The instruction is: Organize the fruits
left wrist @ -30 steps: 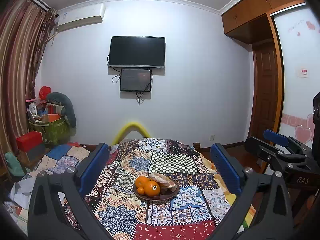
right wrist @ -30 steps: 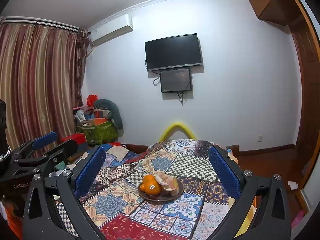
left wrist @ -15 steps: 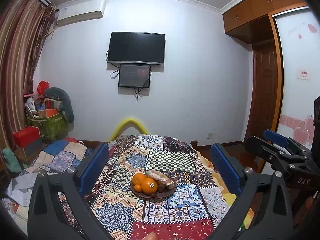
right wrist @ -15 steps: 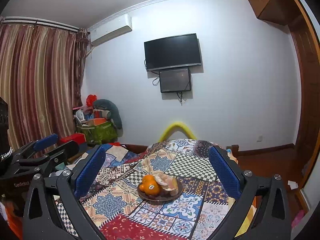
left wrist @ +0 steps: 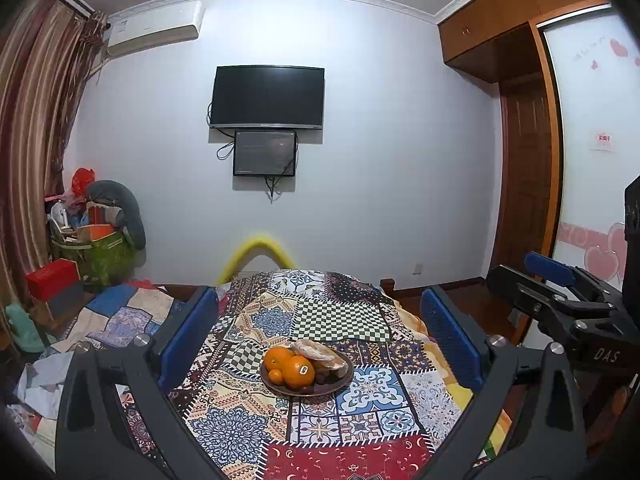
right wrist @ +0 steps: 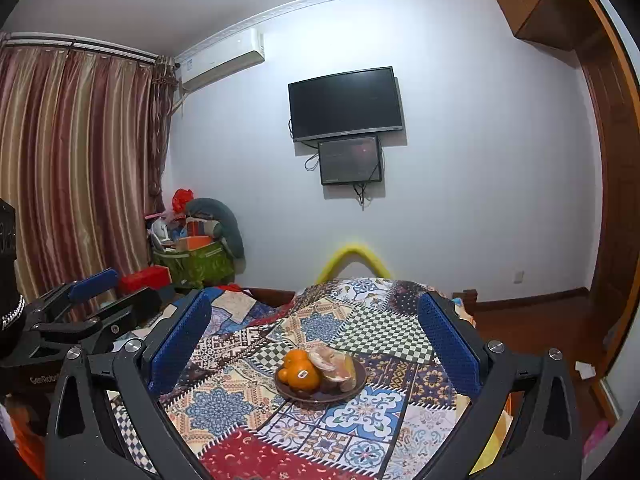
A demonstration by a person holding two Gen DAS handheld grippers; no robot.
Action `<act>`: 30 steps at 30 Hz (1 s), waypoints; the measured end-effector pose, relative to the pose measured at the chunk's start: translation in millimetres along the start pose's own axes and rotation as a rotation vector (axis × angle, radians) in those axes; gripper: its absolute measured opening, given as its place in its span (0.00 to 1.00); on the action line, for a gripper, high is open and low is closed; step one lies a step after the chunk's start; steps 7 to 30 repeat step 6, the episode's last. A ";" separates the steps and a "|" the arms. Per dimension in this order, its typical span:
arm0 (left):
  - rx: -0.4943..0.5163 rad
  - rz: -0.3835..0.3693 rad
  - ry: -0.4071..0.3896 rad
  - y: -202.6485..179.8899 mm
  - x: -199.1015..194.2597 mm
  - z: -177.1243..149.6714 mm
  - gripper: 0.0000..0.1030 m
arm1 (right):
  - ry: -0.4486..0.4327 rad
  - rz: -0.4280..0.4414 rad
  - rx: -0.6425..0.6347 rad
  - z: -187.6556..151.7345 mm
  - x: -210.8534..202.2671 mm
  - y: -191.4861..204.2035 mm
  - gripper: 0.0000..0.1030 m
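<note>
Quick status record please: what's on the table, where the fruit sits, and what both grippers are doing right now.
surface: table covered by a patchwork cloth
plate: brown plate near the middle of the cloth
fruit: oranges piled on the plate's left side, the front one with a sticker
other items on plate: a pale bagged item and some small dark pieces, too small to identify
left gripper: open, empty, held back from the plate
right gripper: open, empty, held back from the plate
contact: neither gripper touches anything
</note>
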State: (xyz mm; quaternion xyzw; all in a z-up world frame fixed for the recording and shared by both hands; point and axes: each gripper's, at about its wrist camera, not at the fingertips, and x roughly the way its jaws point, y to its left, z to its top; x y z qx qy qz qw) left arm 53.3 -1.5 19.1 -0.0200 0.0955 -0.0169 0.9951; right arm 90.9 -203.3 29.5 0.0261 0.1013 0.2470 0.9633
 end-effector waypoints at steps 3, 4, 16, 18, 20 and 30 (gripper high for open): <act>0.000 0.000 0.000 -0.1 0.0 -0.1 0.99 | 0.001 0.001 0.001 0.1 0.0 -0.5 1.00; 0.000 0.000 0.000 -0.1 0.1 -0.2 0.99 | 0.000 0.000 0.001 -0.1 -0.1 -0.4 1.00; -0.002 0.002 0.001 -0.1 0.8 -0.3 0.99 | 0.001 -0.001 0.001 0.0 0.5 -0.4 1.00; -0.002 0.002 0.001 -0.1 0.8 -0.3 0.99 | 0.001 -0.001 0.001 0.0 0.5 -0.4 1.00; -0.002 0.002 0.001 -0.1 0.8 -0.3 0.99 | 0.001 -0.001 0.001 0.0 0.5 -0.4 1.00; -0.002 0.002 0.001 -0.1 0.8 -0.3 0.99 | 0.001 -0.001 0.001 0.0 0.5 -0.4 1.00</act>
